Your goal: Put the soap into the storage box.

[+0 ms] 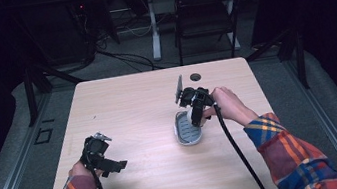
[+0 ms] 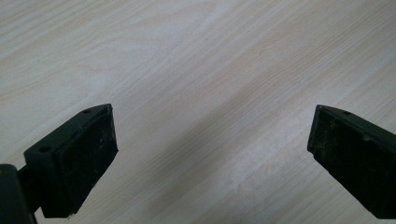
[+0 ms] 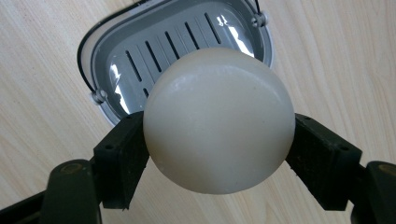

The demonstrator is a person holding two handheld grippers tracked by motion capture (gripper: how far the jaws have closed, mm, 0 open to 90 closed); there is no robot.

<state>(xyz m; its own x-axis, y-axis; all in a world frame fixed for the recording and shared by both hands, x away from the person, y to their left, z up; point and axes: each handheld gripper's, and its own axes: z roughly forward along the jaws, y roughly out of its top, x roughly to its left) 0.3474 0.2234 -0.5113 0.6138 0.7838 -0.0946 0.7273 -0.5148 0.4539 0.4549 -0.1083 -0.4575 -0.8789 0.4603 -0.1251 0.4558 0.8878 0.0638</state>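
Note:
A grey oval soap dish (image 1: 187, 129) with a slotted floor lies right of the table's middle; the right gripper view shows its slots (image 3: 180, 39). My right gripper (image 1: 196, 119) hangs just over the dish's far end, shut on a round cream-white soap bar (image 3: 218, 119) that both pads press from the sides. The soap bar (image 1: 193, 117) hides much of the dish below it. My left gripper (image 1: 114, 167) rests low near the table's front left, its jaws wide open over bare wood (image 2: 210, 93) with nothing between them.
A light wooden table (image 1: 132, 105) has a round cable hole (image 1: 195, 76) at its far edge. Behind it stand a black folding chair (image 1: 205, 15) and a white desk leg (image 1: 152, 26). Dark curtains close both sides.

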